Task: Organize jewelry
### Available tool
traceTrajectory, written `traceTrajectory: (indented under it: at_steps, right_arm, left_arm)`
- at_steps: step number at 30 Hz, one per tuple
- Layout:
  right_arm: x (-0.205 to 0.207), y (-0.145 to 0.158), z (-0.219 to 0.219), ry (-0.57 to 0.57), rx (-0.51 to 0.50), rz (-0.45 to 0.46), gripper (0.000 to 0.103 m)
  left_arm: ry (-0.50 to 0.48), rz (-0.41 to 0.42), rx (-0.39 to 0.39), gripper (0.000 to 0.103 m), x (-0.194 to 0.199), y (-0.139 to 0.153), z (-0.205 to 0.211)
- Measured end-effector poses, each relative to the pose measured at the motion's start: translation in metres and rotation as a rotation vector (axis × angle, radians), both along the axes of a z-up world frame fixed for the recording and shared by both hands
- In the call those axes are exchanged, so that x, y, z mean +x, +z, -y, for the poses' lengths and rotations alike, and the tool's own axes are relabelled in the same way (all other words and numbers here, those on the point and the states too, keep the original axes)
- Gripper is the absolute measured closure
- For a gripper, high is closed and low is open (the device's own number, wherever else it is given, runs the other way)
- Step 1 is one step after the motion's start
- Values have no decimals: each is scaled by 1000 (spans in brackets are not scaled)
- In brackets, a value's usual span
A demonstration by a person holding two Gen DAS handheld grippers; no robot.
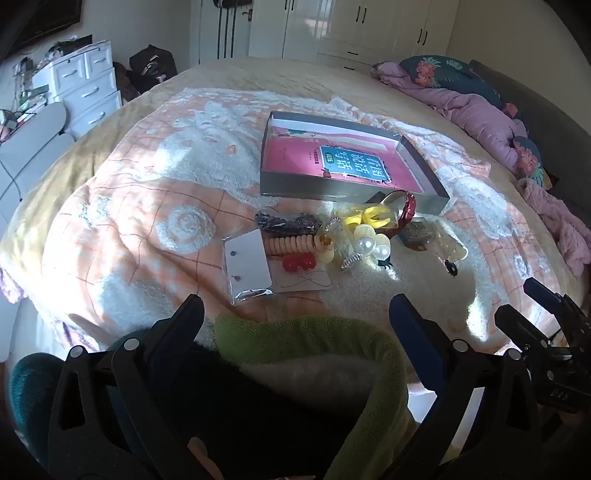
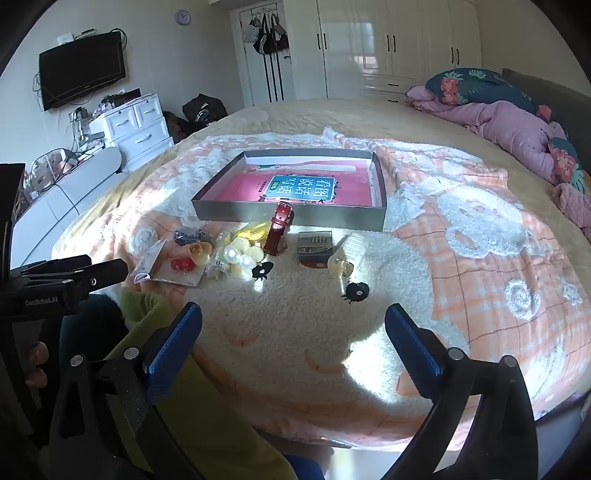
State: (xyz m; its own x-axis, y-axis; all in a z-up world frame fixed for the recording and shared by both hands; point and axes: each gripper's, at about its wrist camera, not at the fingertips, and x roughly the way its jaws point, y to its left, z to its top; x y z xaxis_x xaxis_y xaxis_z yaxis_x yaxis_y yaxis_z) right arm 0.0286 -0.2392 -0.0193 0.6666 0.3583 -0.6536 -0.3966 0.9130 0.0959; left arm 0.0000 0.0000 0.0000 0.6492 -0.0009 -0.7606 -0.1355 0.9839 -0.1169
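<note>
Jewelry pile (image 2: 240, 254) before grey tray (image 2: 291, 216), left gripper (image 1: 295, 314) released, right gripper (image 2: 293, 321) released

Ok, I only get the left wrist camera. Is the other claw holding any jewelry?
Observer: No. The right claw is wide open, with only fluffy blanket showing between its fingers.
Operator: Is there a clock in the room? I can't find one.
Observer: Yes, a small round clock hangs high on the wall, up and to the right of the TV.
</note>
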Motion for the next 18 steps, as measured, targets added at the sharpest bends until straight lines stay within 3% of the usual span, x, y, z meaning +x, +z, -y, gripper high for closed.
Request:
traceTrajectory:
  at_steps: [18]
  right_arm:
    - [-3, 3, -1, -1, 4, 6, 4]
  left_arm:
    - [-10, 13, 9, 9, 0, 7, -3]
